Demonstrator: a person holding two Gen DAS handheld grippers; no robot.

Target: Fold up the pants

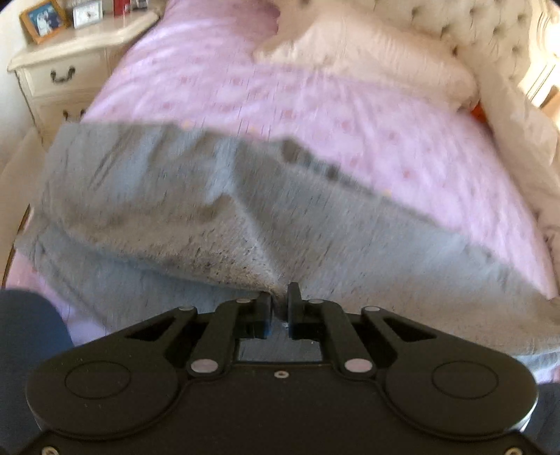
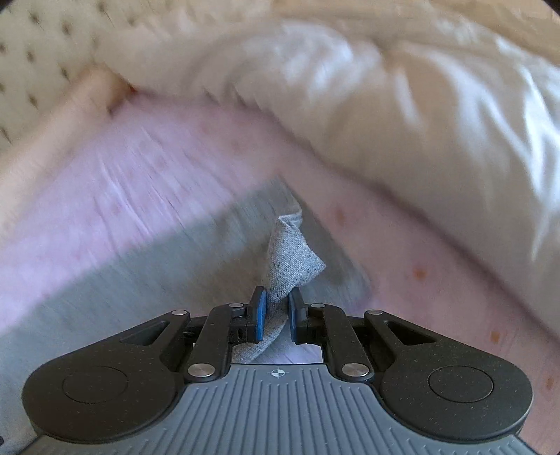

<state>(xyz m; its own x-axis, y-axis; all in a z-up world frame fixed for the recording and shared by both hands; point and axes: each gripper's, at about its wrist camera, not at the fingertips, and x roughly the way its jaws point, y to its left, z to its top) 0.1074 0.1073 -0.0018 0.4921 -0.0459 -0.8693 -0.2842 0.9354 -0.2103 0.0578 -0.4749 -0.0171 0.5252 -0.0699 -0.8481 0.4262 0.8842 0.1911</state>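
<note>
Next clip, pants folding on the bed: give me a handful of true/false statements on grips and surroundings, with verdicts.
1. The left gripper is shut on the grey pants. True.
2. The right gripper hangs open, holding nothing. False: it pinches a bunched bit of the grey fabric.
3. The pants lie on a pink bedsheet. True.
4. The bedsheet is plain blue. False: it is pink with small dots.
5. A framed photo stands on the nightstand. True.

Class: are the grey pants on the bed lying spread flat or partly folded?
Partly folded. In the left wrist view the grey pants show one layer doubled over another; each tool, left and right, pinches fabric.
</note>
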